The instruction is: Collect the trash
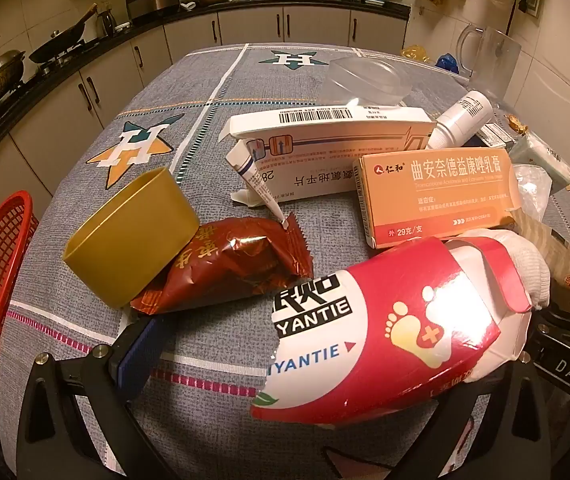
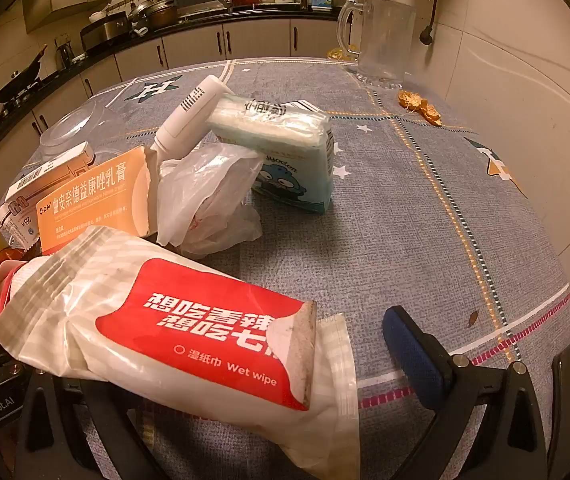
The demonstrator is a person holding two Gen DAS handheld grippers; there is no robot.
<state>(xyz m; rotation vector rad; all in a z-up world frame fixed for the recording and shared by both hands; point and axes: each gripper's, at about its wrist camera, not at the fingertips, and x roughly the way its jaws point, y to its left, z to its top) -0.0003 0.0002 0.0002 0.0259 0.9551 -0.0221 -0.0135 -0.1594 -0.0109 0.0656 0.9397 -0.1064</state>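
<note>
Trash heaped on desk [image 2: 425, 208]: red carton [image 1: 385, 332] between left gripper [image 1: 305, 360] fingers, wet-wipe pack [image 2: 189, 344] between right gripper [image 2: 221, 360] fingers; both pairs spread wide, gripping nothing.

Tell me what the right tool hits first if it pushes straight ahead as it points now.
Most likely the wet wipe pack. It lies right between the open fingers of the right tool, across the left one, with the crumpled plastic bag further behind it. Depth is hard to judge here.

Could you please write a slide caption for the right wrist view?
Open right gripper over a wet wipe pack, with a plastic bag and tissue pack beyond.
</note>
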